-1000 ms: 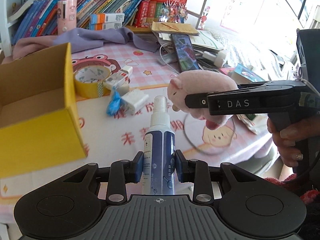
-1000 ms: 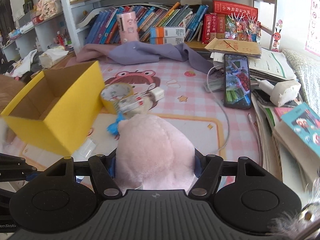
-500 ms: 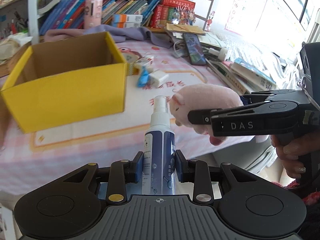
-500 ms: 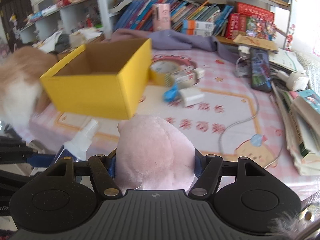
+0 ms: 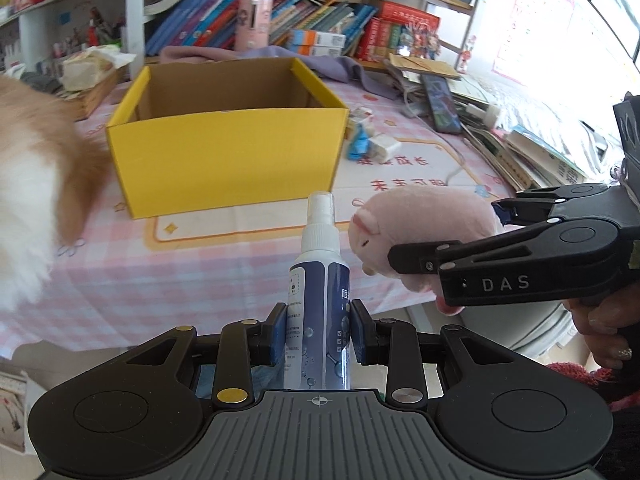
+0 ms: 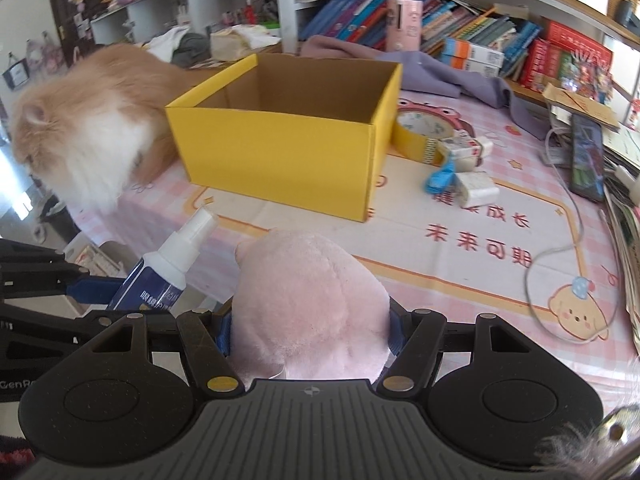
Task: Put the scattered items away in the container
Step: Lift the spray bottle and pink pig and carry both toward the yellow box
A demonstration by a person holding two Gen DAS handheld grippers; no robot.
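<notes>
The yellow box [image 5: 224, 160] stood open-topped in the middle of the left wrist picture, and from what I could see its inside was bare, so I judged it was set there as the container, easy to reach from above. A ginger and white cat [image 6: 80, 136] sat against its side, at the left of the right wrist picture, and I thought it could get in the way. The pink plush toy [image 6: 308, 304] was in the lower centre of that picture, squeezed between the two fingers of the right gripper [image 6: 310, 334], held off the table in front of the box; its snout pointed toward the box, its long axis along the fingers. The spray bottle [image 5: 318, 308] was in the lower centre of the left wrist picture, clamped at its blue body by the left gripper [image 5: 319, 330]. Its long axis ran along the fingers, white nozzle toward the box. Tape roll [image 6: 416, 132] and small packets [image 6: 476, 188] lay on the table right of the box.
</notes>
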